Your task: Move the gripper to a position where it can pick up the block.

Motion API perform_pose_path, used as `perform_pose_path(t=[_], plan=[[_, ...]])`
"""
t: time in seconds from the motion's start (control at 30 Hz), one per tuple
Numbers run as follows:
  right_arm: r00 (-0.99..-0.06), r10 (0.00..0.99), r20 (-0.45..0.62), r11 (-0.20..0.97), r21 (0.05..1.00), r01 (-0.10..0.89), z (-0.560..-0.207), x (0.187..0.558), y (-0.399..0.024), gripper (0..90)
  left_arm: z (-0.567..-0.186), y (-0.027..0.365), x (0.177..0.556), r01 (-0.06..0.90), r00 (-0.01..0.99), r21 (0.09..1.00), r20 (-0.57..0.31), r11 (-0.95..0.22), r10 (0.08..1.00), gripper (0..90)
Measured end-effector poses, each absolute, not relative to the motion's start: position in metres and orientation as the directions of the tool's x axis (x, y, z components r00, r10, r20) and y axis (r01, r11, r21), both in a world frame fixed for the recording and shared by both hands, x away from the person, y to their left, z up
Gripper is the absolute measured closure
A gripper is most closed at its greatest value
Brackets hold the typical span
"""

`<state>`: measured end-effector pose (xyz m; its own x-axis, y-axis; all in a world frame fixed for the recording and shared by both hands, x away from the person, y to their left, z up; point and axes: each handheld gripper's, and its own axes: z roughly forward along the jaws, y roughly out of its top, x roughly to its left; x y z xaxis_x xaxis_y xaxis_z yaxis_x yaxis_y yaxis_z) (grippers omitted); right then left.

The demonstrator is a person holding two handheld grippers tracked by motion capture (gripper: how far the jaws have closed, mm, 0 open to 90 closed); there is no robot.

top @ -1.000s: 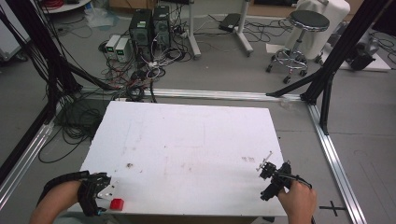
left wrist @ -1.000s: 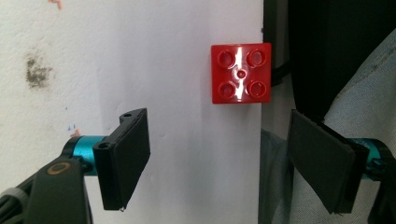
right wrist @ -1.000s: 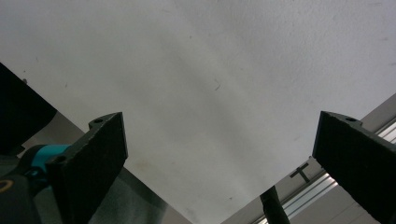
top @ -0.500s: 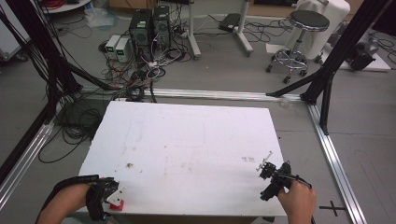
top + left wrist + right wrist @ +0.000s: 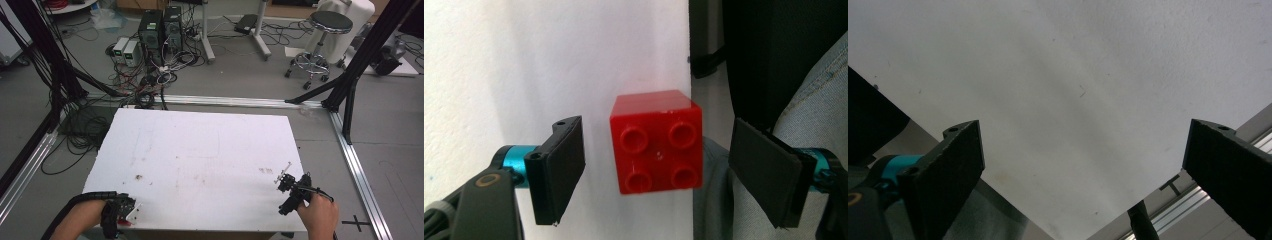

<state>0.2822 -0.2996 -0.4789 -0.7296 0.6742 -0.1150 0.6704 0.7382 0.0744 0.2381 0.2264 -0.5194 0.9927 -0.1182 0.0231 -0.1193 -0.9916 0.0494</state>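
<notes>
Left gripper [image 5: 656, 170] jaws released, straddling red brick [image 5: 655, 142] (table [image 5: 200, 150] edge); right gripper [image 5: 1083, 170] jaws wide apart.

Red four-stud brick [image 5: 655, 142] is seen studs-up, resting flat at the white table's [image 5: 200, 160] near edge, between open jaws, untouched.

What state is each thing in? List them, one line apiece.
Left gripper: open, jaws either side of the red brick, neither touching it.
Red brick: on the table at its near edge, ungripped.
Right gripper: open, nothing between its jaws.
Table: bare white top, lightly marked.
Stool: upright on the floor beyond the table.
</notes>
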Motion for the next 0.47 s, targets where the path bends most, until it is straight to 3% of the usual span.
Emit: perform_pose_path(t=[0.47], plan=[[-0.731, 0.673, -0.114, 0.739, 0.071, 0.669, -0.4777, 0.2823, -0.2993, 2.4, -0.5194, 0.2253, 0.2381, -0.118, 0.993, 0.044, 0.032, -0.992, -0.116, 22.9]])
